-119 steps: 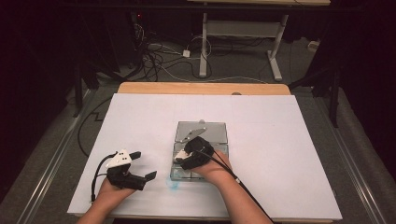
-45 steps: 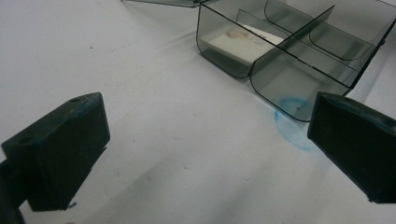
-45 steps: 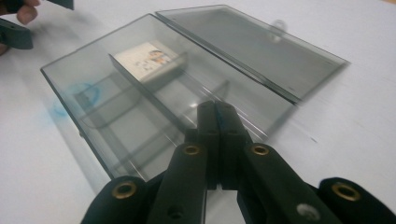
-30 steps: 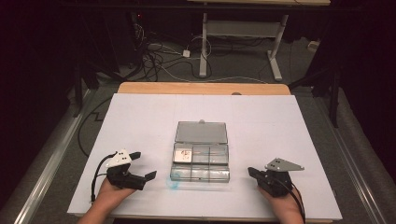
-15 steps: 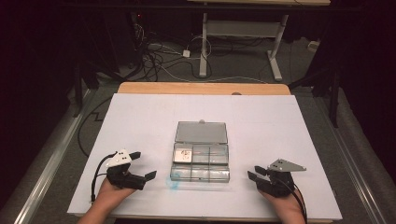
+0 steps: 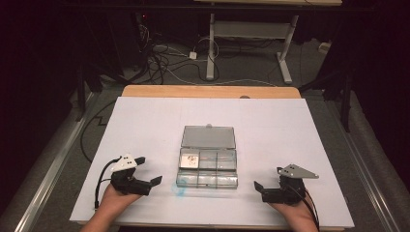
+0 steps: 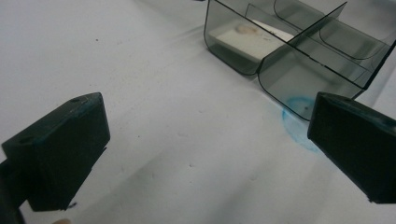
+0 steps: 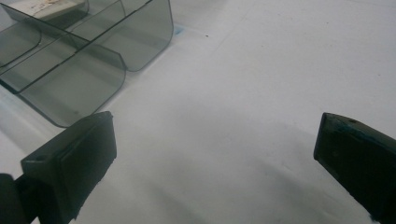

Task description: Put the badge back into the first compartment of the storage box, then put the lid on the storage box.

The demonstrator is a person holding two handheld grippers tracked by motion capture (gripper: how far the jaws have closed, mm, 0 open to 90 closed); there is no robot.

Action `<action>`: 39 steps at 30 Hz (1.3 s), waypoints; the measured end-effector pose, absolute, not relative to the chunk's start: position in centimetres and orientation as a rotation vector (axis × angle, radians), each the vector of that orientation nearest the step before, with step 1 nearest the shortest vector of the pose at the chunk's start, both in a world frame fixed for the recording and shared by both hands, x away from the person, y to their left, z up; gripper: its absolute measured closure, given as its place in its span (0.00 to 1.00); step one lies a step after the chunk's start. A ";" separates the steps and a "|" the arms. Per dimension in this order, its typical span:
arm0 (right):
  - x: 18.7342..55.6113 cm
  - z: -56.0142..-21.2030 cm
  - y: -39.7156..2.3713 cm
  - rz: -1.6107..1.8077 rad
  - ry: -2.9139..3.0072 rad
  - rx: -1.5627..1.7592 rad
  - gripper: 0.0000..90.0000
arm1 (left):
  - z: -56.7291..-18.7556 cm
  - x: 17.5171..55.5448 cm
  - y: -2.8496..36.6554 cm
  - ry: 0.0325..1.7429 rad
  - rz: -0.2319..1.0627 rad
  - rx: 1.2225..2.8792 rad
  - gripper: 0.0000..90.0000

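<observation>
1. Stood mid-table as the sole obstacle: clear compartment box (image 6: 208,166), lid (image 6: 209,137) laid open flat on the far side.
2. Left bare white table (image 6: 290,125) open on either side of the box and beyond the lid.
3. Rested well apart from the box: left gripper (image 6: 147,182) and right gripper (image 6: 260,187), nothing between either pair of wide-set jaws.
4. Marked the sheet by the box's near left corner, blocking nothing: blue ring (image 7: 299,114).

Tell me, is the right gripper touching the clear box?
Apart. In the high view, bare white table lies between the right gripper and the clear box; its open jaws hold nothing.
</observation>
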State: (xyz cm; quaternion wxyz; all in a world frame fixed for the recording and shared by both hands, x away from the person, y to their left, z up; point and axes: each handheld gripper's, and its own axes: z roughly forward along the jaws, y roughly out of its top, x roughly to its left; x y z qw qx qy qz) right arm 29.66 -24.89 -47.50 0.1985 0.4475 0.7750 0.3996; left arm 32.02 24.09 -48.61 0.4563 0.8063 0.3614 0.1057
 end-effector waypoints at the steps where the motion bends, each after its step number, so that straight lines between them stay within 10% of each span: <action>1: 29.7 -47.5 -24.9 1.112 2.163 1.259 0.00 | -48.6 32.1 24.1 0.896 0.254 1.988 0.00; 39: 34.0 -45.0 -23.1 1.225 2.134 1.261 0.00 | -46.4 41.0 20.2 0.981 0.187 1.928 0.00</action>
